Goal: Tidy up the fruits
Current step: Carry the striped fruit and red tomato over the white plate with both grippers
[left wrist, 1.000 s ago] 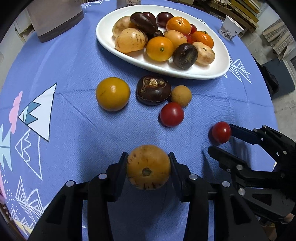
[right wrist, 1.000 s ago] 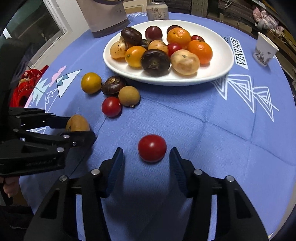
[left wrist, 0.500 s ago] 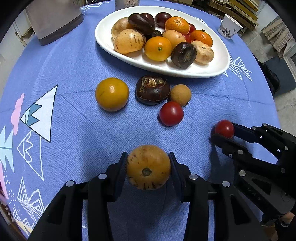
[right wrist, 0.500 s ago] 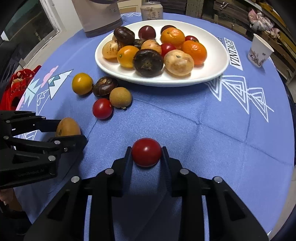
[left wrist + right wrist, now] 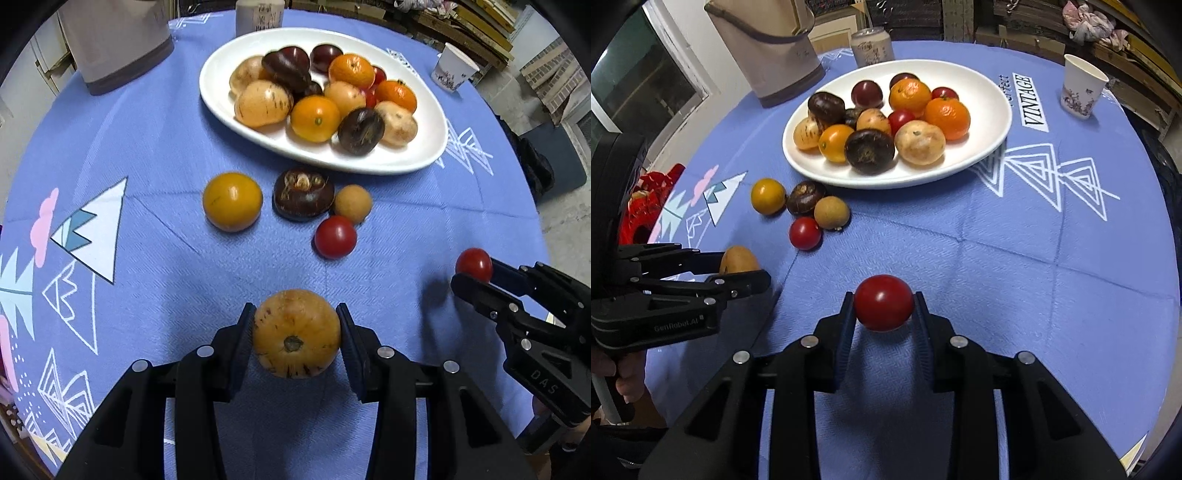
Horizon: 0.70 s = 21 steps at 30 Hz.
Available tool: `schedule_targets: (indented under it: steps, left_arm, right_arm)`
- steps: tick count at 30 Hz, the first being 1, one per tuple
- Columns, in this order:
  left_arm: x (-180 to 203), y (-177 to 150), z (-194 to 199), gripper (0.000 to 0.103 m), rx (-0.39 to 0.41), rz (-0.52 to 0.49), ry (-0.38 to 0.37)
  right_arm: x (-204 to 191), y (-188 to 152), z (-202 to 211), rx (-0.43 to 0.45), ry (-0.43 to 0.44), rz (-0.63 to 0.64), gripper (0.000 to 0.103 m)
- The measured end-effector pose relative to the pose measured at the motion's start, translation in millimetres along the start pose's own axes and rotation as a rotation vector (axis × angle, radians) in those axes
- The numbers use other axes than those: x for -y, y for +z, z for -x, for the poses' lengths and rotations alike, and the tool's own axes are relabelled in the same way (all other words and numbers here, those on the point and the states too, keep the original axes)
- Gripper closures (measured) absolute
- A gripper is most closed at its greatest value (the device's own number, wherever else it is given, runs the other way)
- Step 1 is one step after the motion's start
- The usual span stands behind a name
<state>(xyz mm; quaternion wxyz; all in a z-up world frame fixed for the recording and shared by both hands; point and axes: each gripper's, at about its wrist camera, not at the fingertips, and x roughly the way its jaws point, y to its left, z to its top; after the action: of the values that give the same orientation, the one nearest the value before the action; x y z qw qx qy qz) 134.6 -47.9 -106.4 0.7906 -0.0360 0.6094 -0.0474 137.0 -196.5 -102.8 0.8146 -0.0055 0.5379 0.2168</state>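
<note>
The left gripper [image 5: 296, 332] clamps a round, speckled tan fruit [image 5: 296, 334] just above the woven blue surface [image 5: 155, 147]. The right gripper [image 5: 884, 304] has just closed on a smooth red tomato [image 5: 884, 302] (glossy skin) — four loose fruits lie before the oval white plate [image 5: 990, 107].

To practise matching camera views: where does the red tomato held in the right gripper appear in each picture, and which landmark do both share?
Left wrist view: red tomato at far right, between the right gripper fingertips.
Right wrist view: red tomato at lower centre, clamped.
Shared landmark: the white plate of fruit.
</note>
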Motion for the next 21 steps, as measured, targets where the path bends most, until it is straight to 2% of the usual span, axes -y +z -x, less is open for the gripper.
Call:
schedule_targets:
  steps: [11, 21]
  left_arm:
    - [11.7, 14.2, 25.9, 0.059, 0.055, -0.051, 0.027]
    - [23.9, 47.4, 40.9, 0.059, 0.108, -0.080, 0.025]
  right_arm:
    - [1.6, 14.8, 19.5, 0.059, 0.023, -0.014, 0.073]
    - [-1.1, 45.5, 29.2, 0.109, 0.047, -0.005, 0.073]
